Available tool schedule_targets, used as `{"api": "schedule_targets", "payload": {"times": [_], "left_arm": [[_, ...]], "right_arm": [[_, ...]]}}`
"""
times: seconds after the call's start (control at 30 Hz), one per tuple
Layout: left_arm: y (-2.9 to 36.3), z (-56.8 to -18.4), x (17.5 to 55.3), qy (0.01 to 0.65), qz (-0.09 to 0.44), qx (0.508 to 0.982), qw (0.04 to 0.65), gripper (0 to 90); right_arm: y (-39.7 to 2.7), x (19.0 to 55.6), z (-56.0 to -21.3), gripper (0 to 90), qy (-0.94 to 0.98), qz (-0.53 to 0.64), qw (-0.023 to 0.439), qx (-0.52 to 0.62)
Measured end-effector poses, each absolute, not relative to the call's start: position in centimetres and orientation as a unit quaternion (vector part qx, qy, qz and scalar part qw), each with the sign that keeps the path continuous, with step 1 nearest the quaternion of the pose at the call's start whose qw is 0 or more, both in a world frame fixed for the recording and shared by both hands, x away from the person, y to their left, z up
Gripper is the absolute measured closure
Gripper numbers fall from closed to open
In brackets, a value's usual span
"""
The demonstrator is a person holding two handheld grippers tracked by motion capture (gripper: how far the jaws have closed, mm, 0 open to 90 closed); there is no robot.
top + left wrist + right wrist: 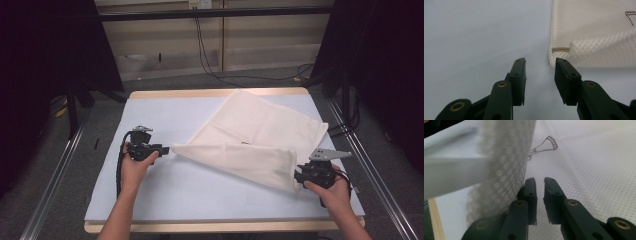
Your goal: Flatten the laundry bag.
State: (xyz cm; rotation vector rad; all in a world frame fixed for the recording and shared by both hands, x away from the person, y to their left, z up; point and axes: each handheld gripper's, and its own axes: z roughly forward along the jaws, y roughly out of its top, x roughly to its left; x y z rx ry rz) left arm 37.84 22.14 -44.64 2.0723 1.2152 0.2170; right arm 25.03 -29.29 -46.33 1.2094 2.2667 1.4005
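A cream mesh bag (260, 127) lies on the pale sheet (160, 115), its near part folded over into a long flap (240, 159). My left gripper (164, 150) is level with the flap's left tip. In the left gripper view this gripper (540, 61) is open with nothing between its jaws, and the bag's corner (594, 30) lies just past the right jaw. My right gripper (298, 175) is at the flap's right end. Its jaws (539, 180) stand narrowly apart with no cloth between them. Raised mesh (504, 157) hangs against the outside of the left jaw.
The sheet covers a wooden table (215, 93). Metal rails (55, 175) run along both sides, with dark curtains beyond them. Cables (210, 60) trail on the floor behind the table. Bare sheet lies in front of the bag and to its left.
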Motion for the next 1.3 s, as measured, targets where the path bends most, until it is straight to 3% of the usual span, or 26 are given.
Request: {"api": "schedule_targets", "payload": {"times": [0.13, 0.43, 0.9, 1.3], "left_arm": [[22.5, -44.6, 37.9, 0.473, 0.083, 0.799, 0.362, 60.2], [22.8, -44.6, 38.0, 0.477, 0.078, 0.794, 0.368, 57.1], [20.8, -44.9, 38.2, 0.448, 0.066, 0.813, 0.365, 40.9], [19.2, -45.9, 38.8, 0.432, 0.055, 0.832, 0.342, 39.7]], "right_arm": [[-28.5, 24.6, -46.5, 80.2, 0.787, 0.468, 0.095, 0.391], [-29.0, 24.7, -46.8, 71.6, 0.776, 0.454, 0.116, 0.423], [-30.6, 24.6, -46.5, 49.1, 0.743, 0.390, 0.198, 0.506], [-31.1, 24.3, -46.9, 48.1, 0.744, 0.364, 0.203, 0.522]]}}
